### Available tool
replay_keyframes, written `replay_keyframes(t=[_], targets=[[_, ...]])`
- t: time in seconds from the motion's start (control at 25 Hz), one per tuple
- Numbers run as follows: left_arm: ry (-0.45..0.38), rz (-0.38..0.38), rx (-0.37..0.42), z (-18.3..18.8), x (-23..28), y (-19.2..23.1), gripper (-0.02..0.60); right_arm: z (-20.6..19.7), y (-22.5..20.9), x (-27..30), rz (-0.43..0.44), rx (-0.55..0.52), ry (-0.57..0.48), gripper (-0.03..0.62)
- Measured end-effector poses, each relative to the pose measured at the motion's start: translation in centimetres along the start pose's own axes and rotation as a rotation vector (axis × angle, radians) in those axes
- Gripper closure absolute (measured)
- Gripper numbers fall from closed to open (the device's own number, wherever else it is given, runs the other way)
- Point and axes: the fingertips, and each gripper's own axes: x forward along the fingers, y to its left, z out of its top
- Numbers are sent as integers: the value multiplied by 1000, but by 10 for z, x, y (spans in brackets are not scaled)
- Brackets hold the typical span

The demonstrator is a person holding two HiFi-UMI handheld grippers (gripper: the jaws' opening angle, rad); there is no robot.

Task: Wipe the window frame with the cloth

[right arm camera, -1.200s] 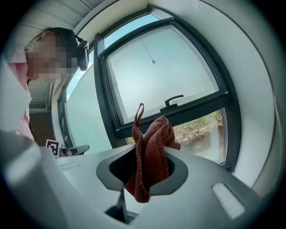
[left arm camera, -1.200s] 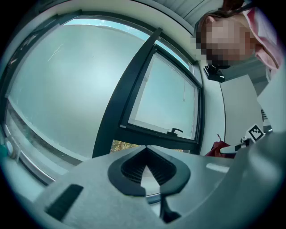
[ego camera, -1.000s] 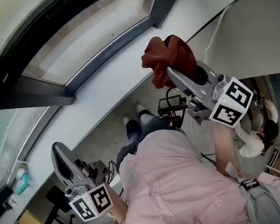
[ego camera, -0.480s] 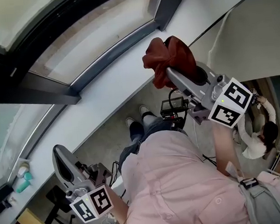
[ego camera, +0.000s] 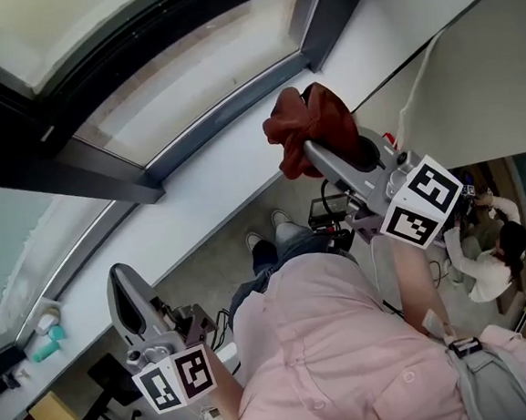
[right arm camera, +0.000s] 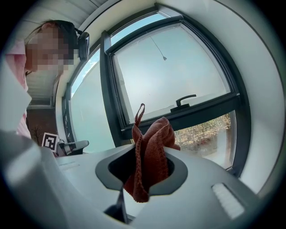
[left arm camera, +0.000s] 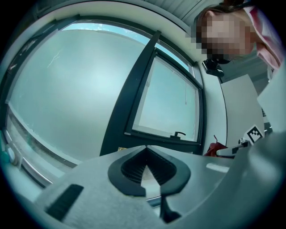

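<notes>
Right claw [right arm camera: 144, 173] pinches the red cloth [right arm camera: 152, 143] by one bunched fold, near the dark window frame [right arm camera: 203, 111], left claw [left arm camera: 145, 169] closed and empty, low; risk: the thin pinch may slip under wiping pressure.

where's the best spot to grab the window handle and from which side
Take the window handle by its free lever end, right of the pivot in the right gripper view, coming straight in from the room side with fingers above and below. It lies level along the dark window frame and seems to stand off it.
</notes>
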Motion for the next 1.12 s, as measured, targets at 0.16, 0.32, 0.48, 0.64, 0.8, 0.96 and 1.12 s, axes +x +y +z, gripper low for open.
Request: replay_keyframes(t=[0.16,0.32,0.48,0.64,0.8,0.96,1.12], targets=[[36,-96,18,-12,38,-18,589,-3,15,40,14,-86,-15,516],[90,-196,31,-18,46,-67,589,10,39,36,-51,-305,-56,516],[83,-200,11,-24,77,-81,589,45,44,62,-6,-450,-182,516],[63,-92,-18,-12,87,-73,589,57,23,65,40,-459,-152,516],[-66,77,59,41,77,-48,589,85,7,81,109,-445,-174,516],[-138,289,138,61,41,-24,588,102,2,108,179,-391,-215,514],[-139,345,146,44,29,-30,589,91,3,129,239,-336,-192,516]])
